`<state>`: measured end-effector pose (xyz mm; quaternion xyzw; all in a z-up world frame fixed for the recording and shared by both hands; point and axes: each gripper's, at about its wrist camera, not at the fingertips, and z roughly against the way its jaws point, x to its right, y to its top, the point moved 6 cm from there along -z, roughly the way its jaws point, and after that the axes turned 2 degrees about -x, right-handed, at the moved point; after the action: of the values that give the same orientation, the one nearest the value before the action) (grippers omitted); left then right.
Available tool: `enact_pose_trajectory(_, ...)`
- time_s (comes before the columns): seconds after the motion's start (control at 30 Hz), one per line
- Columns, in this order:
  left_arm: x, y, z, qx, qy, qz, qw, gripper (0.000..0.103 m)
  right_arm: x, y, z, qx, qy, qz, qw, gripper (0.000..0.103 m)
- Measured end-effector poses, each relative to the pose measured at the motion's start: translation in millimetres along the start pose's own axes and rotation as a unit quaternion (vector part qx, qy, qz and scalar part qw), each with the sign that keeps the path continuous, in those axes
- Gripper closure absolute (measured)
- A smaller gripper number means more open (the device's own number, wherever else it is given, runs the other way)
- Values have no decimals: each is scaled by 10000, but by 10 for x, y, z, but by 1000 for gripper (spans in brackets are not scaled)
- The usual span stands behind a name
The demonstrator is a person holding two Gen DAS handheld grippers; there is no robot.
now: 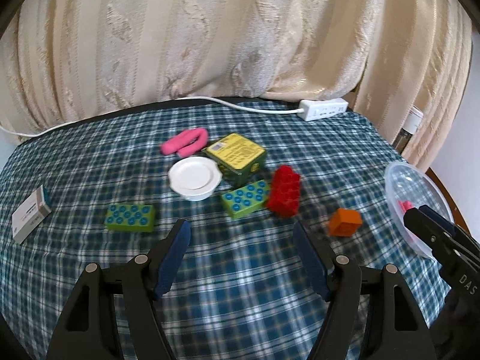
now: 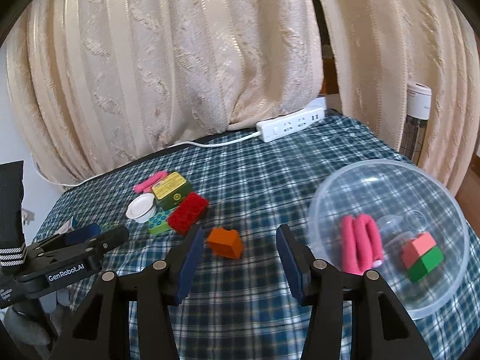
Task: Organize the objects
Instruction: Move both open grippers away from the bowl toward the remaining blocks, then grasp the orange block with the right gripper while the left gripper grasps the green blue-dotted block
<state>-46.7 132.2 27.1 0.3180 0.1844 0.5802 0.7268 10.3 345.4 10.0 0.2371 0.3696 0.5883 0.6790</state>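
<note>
Both of your grippers hang empty over the checked cloth, jaws apart: the right gripper (image 2: 238, 246) and the left gripper (image 1: 241, 237). The orange block (image 2: 225, 243) lies just left of the clear bowl (image 2: 327, 198), ahead of the right jaws. Lower over it squarely, straddle its flat sides, close gently, then lift clear before crossing the bowl's rim.

A blue-and-white plaid cloth (image 1: 240, 270) covers the worktop. Along its far edge hang heavy cream curtains (image 1: 210, 36) with woven stripes, daylight glowing softly through them. A white power strip (image 2: 289, 126) lies at the far edge, its cord (image 1: 240, 106) trailing left. Past the far right corner stands a white tower appliance (image 2: 417, 114), beside a gap in the curtains.
</note>
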Motion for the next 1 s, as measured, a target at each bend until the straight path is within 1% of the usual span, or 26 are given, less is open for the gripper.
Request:
enact_pose_trajectory(0.17,-150,-3,-27,-38,127,35,9999,30,-102,-10,-88,-95,63,73,9999,49)
enact_pose_trajectory(0.2,-177,-7,-34,-46,152,42,9999,30,-123,-15,-117,-130,83,79,9998,48)
enact_pose_trajectory(0.23,-204,-9,-46,-61,180,50,9998,30,-134,-18,-131,-147,99,80,9998,46)
enact_pose_trajectory(0.27,-228,-13,-59,-81,204,60,9997,30,-154,-22,-155,-166,121,82,9998,39)
enact_pose_trajectory(0.3,-264,-12,-77,-104,229,85,9996,30,-163,-25,-169,-171,120,92,9997,36)
enact_pose_trajectory(0.6,-545,-9,-206,-178,480,284,9983,30,-248,-43,-400,-402,92,253,9988,36)
enact_pose_trajectory(1.0,-1022,-46,-418,-396,743,799,9932,30,-261,-98,-719,-708,-11,343,9969,36)
